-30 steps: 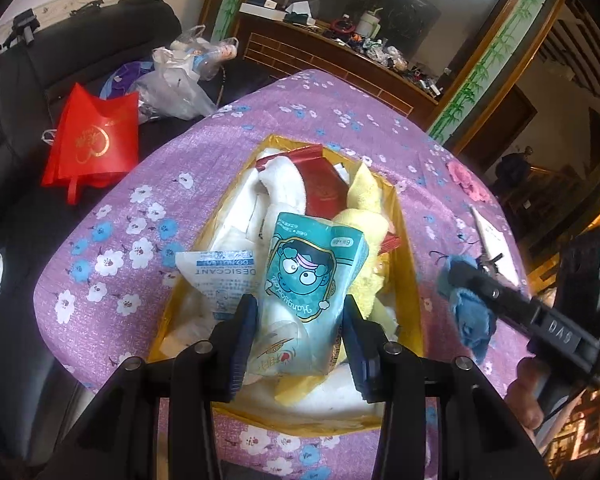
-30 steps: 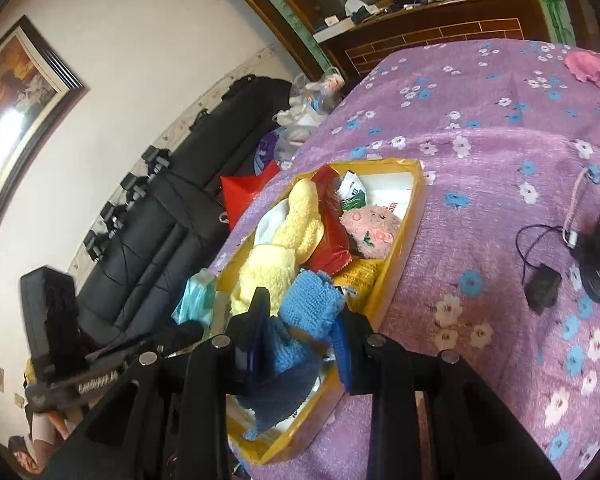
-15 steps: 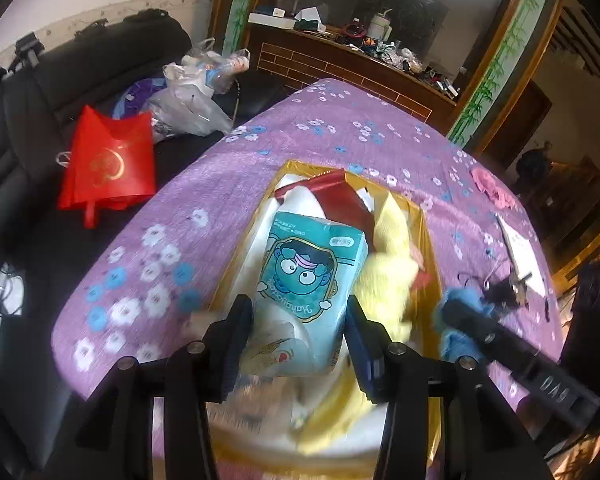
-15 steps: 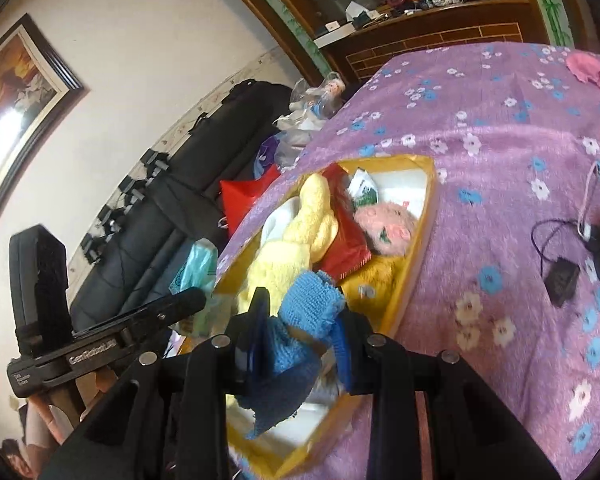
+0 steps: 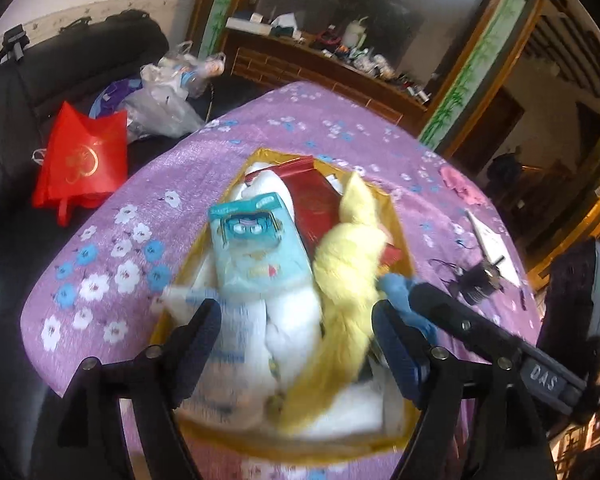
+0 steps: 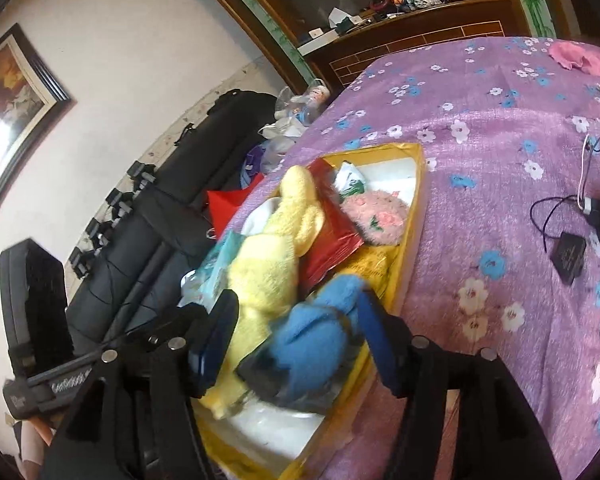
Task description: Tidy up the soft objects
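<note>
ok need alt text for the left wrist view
The left gripper is opening above a yellow-gold box on a purple floral tablecloth; a teal cartoon tissue pack lies in it beside a yellow plush toy and white cloths.

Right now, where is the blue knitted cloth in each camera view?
Left wrist view: blue knitted cloth at right of centre, beside the right-hand jaw, mostly hidden.
Right wrist view: low centre, between the opening jaws.
Shared landmark: the yellow plush just left of it.
</note>
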Demonstrator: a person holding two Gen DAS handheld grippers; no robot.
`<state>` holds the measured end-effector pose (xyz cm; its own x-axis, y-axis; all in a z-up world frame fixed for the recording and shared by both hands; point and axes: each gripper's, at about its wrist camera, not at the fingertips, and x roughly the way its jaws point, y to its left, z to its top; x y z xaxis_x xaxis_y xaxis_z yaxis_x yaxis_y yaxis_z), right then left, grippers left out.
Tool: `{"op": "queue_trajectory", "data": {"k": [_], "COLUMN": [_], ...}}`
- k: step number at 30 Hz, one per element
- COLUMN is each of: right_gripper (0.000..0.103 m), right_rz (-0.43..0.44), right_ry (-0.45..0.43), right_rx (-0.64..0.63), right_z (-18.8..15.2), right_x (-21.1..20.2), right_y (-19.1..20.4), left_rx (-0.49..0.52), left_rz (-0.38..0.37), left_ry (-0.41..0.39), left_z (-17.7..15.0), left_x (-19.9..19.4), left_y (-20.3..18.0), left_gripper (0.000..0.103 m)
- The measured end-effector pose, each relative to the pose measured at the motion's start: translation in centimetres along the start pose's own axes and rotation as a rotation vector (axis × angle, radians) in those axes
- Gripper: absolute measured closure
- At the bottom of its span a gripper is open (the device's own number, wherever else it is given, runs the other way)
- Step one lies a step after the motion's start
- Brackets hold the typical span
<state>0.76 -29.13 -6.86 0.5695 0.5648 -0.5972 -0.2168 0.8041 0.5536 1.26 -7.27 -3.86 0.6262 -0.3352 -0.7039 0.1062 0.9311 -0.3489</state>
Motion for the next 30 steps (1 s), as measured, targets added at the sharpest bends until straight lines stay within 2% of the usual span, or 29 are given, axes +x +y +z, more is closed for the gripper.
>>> {"op": "queue_trajectory", "data": {"k": [6,9,11,12,20,27,30], "right_gripper": [0.034,0.034,0.033,0.033,0.033,0.033,0.028], "right_rz": [-0.039,-0.087,-0.066,-0.053,-0.039,-0.046,-0.036], "right_ry": [-0.016,-0.004,0.014,0.031,0.011,0.008,-0.009], "right_rx": [-0.002,-0.011,-0.016,-0.012,-0.015,-0.025,-0.045], "right_z": [-1.7,-2.9,-3.3,-3.3,-3.5,-3.8,-3.9], "right_x": [-2.6,-3.4,-3.7,-3.7,-4.1,-4.7,-5.0], "right_y": [0.9,1.0,1.1,1.1,2.0,2.5,2.8], "left_rx": [0.027,0.048,0.085,0.090,0.117,0.117,0.131], "left_rz": [0.132,0.211,0.297,0.313,0.363,0.351,0.363], "left_ry": [-0.037,-0.012,-0.002,-0.004,-0.024,-0.006,-0.016], "left_z": [-3.0,-3.9,-4.4,-4.6,-5.7,-6.5,-6.6], "left_x": [-2.5,-2.6,-2.6,-2.8,-3.6,-3.1,-3.2], "left_y": [-1.5,-2.3,-3.0,-3.2,-3.9,-4.4,-4.7], "left_gripper": [0.019,0.019,0.019,0.019,0.017,0.017,0.017]}}
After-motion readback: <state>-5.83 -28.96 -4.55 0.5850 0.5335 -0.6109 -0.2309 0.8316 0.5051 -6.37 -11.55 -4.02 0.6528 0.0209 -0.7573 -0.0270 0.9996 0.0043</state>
